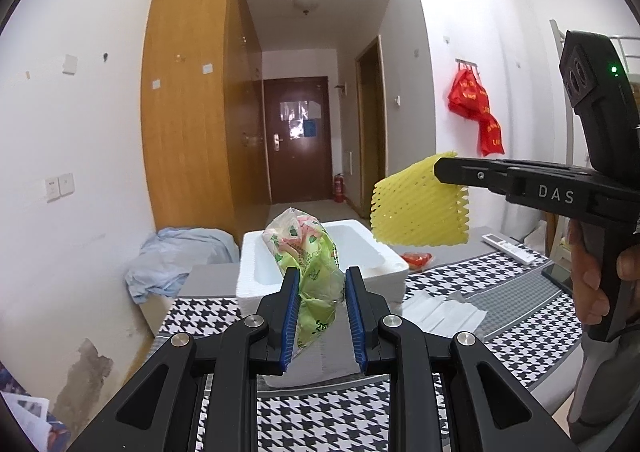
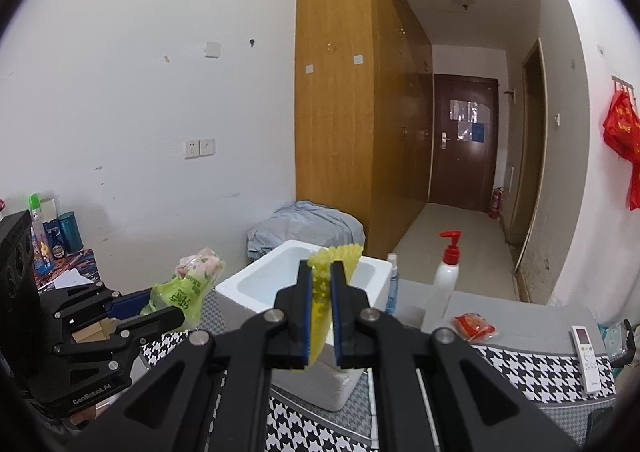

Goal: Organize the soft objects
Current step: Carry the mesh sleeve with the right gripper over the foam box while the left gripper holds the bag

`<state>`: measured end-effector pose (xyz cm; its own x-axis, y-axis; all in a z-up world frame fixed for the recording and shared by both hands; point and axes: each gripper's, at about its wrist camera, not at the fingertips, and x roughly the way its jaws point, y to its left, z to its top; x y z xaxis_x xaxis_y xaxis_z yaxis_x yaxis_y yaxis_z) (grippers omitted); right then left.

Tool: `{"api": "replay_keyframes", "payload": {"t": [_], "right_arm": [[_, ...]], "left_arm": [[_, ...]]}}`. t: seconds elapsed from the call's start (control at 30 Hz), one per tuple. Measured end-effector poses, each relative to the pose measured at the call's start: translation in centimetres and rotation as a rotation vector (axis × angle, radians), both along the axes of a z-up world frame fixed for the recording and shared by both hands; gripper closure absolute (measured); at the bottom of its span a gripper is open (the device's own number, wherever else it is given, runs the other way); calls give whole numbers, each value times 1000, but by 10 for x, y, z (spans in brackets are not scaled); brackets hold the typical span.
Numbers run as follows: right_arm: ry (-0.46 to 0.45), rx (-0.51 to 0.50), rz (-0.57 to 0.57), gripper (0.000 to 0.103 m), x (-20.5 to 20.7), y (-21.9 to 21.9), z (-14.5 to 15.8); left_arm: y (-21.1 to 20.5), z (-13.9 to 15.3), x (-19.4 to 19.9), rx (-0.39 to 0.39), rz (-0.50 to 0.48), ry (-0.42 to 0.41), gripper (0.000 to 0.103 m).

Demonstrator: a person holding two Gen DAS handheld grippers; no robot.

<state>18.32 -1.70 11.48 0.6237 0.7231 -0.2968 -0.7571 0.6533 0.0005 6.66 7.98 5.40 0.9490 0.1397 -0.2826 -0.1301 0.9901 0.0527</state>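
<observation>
Left gripper point(image 1: 322, 318) clamping green bag point(image 1: 310, 272), right gripper point(image 2: 321, 316) pinching yellow foam net point(image 2: 326, 284)

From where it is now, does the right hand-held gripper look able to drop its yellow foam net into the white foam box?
Probably yes: the right hand-held gripper holds the yellow foam net near the white foam box, whose top is open with nothing between them.

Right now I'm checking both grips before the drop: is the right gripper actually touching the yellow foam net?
Touching. The right wrist view shows the right gripper pinching the yellow foam net between both blue pads, with no gap.
</observation>
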Motion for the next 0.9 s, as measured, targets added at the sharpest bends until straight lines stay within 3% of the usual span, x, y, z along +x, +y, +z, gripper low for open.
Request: {"api": "replay_keyframes", "payload": {"t": [0.9], "right_arm": [[85,-137,35,92,35,68,-17]], "left_arm": [[34,-6,2,-32,93,2,78]]}}
